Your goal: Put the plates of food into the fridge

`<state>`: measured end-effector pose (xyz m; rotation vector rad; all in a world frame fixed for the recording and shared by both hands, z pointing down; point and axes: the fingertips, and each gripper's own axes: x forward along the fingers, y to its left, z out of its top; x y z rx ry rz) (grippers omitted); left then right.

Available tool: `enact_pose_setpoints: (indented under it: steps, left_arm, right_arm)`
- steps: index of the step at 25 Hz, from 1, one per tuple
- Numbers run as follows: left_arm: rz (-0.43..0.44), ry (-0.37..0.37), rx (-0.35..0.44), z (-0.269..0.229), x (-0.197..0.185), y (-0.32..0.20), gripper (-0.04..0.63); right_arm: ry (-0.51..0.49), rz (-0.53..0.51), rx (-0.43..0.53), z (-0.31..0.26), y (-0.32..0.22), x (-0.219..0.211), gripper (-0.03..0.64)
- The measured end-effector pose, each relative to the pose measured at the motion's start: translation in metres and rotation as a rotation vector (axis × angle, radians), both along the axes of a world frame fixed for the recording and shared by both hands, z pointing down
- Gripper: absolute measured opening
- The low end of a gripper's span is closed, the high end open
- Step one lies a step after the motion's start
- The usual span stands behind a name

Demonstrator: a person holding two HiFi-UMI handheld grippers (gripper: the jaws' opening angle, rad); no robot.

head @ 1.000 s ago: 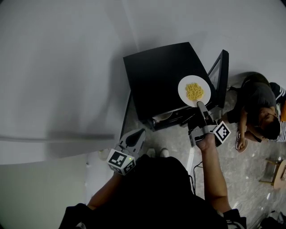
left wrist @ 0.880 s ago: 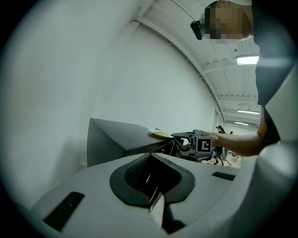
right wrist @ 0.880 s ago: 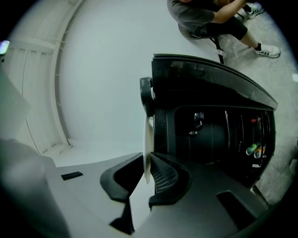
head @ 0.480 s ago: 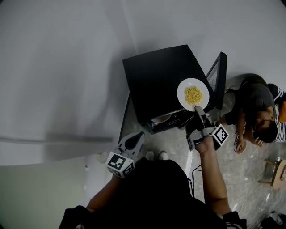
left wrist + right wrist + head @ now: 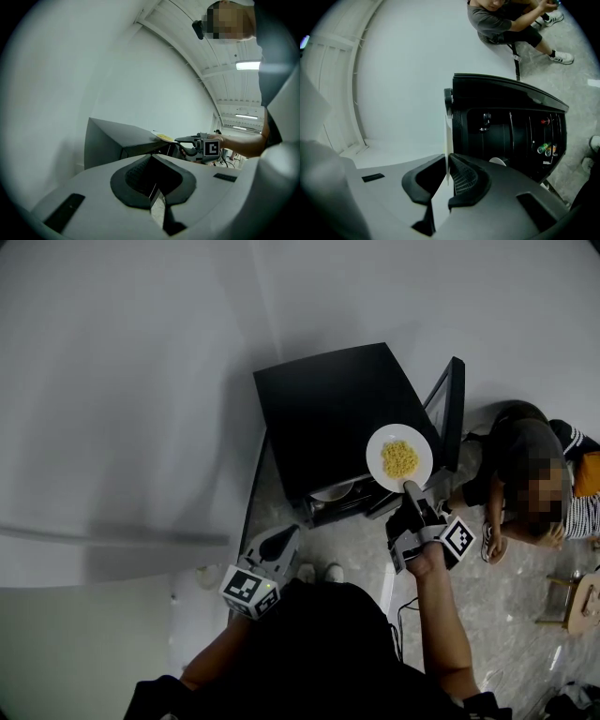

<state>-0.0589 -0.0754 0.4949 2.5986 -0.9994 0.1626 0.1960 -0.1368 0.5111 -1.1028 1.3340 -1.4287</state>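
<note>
Right gripper [image 5: 410, 487] has just clamped down, its jaws now grasping the rim of the plate of yellow food [image 5: 399, 457], which has edged out over the front right corner of the fridge [image 5: 319, 409] top. Looks ready to lift, and the door [image 5: 452, 409] stands open. Left gripper [image 5: 279, 542] hangs clenched, empty.

Left gripper [image 5: 157, 202] in foreground, jaws together, empty. Beyond, a black fridge [image 5: 117, 140]; at its top's right edge the right gripper [image 5: 175, 139] holds a plate [image 5: 162, 137] of yellow food.
</note>
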Motion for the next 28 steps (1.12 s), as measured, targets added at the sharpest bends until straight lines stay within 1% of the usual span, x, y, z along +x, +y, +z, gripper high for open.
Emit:
enact_pose_setpoints:
  steps: [4,9,17,22,25,28]
  left_arm:
    - [0.006,0.006,-0.01,-0.003,-0.004,0.016,0.023]
    - [0.009,0.029,-0.033,-0.001,-0.004,0.021,0.023]
    - [0.047,0.028,-0.027,0.001,0.0,0.031,0.023]
    - [0.063,0.028,-0.024,0.001,0.007,0.036,0.023]
    - [0.073,0.022,-0.016,-0.003,0.01,0.037,0.023]
    - [0.077,0.019,-0.009,-0.001,0.01,0.037,0.023]
  right_arm:
    - [0.007,0.003,0.025,-0.009,0.024,-0.001,0.041]
    - [0.008,0.002,0.02,-0.008,0.045,-0.003,0.04]
    - [-0.04,0.023,0.002,0.002,0.078,-0.008,0.04]
    - [-0.011,0.008,0.007,0.01,0.093,-0.006,0.04]
    - [-0.012,-0.006,0.014,0.013,0.098,-0.007,0.04]
    - [-0.012,-0.008,-0.007,0.027,0.105,-0.006,0.04]
